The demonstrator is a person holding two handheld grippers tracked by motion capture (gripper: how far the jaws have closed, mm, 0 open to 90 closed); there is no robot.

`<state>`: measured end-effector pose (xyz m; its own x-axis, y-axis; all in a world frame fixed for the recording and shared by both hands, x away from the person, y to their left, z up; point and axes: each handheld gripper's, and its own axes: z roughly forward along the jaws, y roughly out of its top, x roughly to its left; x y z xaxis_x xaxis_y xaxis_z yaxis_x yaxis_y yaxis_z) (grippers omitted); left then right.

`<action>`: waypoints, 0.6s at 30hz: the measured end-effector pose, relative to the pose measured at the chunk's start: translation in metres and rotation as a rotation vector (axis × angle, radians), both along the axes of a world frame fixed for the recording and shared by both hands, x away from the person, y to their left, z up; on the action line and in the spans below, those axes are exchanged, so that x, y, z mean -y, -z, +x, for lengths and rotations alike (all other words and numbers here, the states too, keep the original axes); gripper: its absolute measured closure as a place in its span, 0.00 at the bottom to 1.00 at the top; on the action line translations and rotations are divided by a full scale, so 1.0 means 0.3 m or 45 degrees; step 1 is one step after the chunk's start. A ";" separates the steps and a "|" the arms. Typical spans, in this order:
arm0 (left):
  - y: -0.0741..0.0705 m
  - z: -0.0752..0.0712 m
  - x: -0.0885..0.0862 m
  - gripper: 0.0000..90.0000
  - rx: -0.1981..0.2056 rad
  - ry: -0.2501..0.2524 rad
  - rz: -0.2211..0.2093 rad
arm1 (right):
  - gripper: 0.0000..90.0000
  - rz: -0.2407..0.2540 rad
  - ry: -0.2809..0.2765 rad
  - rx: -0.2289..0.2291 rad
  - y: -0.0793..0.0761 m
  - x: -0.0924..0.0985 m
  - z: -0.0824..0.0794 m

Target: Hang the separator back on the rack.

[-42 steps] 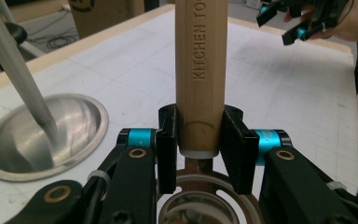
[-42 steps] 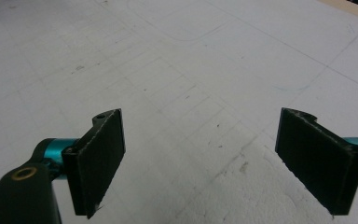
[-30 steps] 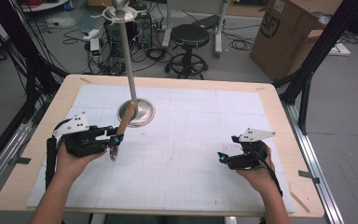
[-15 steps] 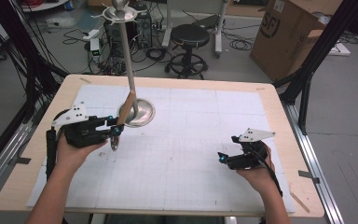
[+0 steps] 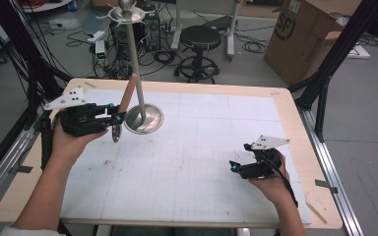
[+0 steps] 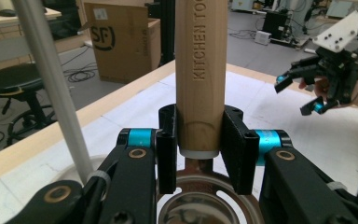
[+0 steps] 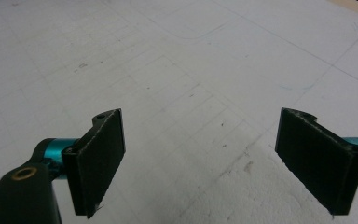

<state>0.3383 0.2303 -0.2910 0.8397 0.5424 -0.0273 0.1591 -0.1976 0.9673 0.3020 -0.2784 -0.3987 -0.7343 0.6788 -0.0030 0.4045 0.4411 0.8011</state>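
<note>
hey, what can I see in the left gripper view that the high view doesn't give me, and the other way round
Left gripper view alone: the lettering KITCHEN on the wooden handle, and the black pads pressing its lower end, metal head below. High view alone: the stand's round base on the table, its hooked top, and both forearms. Shared: the left gripper shut on the handle, the stand's pole, the right gripper, the stool and the cardboard box.

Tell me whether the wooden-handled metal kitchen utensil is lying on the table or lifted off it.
Lifted: the left tongs clamp the wooden-handled metal kitchen utensil at its handle, above the white gridded mat.
</note>
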 end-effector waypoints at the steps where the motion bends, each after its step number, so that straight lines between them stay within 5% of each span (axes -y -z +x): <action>1: -0.012 0.004 -0.003 0.77 0.004 0.000 -0.004 | 0.16 0.005 -0.002 0.006 -0.004 0.003 -0.001; 18: -0.170 0.064 -0.047 0.77 0.072 0.012 0.020 | 0.16 0.013 -0.004 -0.001 -0.001 0.003 0.001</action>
